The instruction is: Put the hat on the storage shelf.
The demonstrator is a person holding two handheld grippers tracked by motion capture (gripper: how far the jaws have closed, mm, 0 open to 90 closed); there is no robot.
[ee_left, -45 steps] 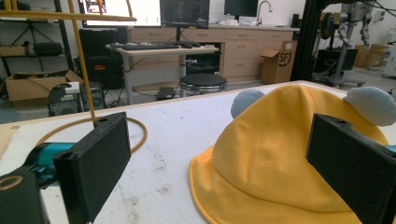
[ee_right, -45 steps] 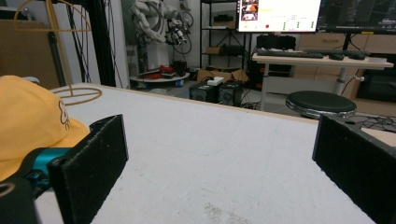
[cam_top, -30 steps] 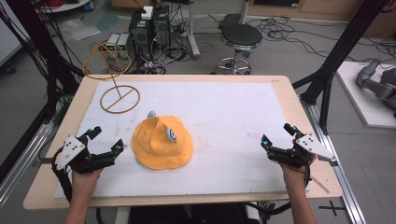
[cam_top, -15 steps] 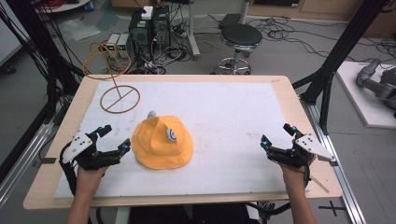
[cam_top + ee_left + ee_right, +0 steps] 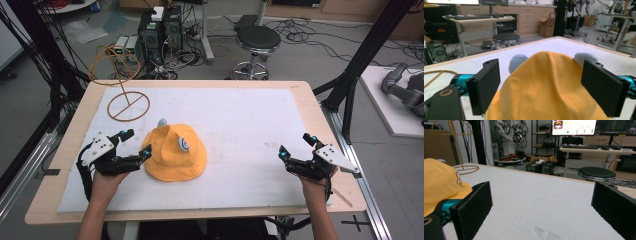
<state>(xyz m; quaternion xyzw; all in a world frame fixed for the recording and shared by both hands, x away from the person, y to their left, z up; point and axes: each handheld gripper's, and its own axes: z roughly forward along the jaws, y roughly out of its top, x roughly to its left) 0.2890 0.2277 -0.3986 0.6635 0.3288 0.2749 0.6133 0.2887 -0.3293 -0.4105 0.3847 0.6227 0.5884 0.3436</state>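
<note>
A yellow bucket hat (image 5: pixel 174 153) with a small white emblem lies on the white mat, left of centre. My left gripper (image 5: pixel 136 144) is open right at the hat's left brim. In the left gripper view its jaws stand wide apart on either side of the hat (image 5: pixel 549 85), whose crown rises between them. My right gripper (image 5: pixel 296 144) is open near the table's right front, well away from the hat, with bare mat between its jaws. The hat (image 5: pixel 441 185) shows at the far left in the right gripper view.
A wire hat stand (image 5: pixel 128 103) with a round base and a hoop on top sits at the mat's back left corner. The wooden table edge (image 5: pixel 200 84) borders the mat. A stool (image 5: pixel 257 39) and computer cases stand on the floor behind.
My left gripper has moved right, from the table's left side up to the hat's brim. The right gripper has stayed put.
</note>
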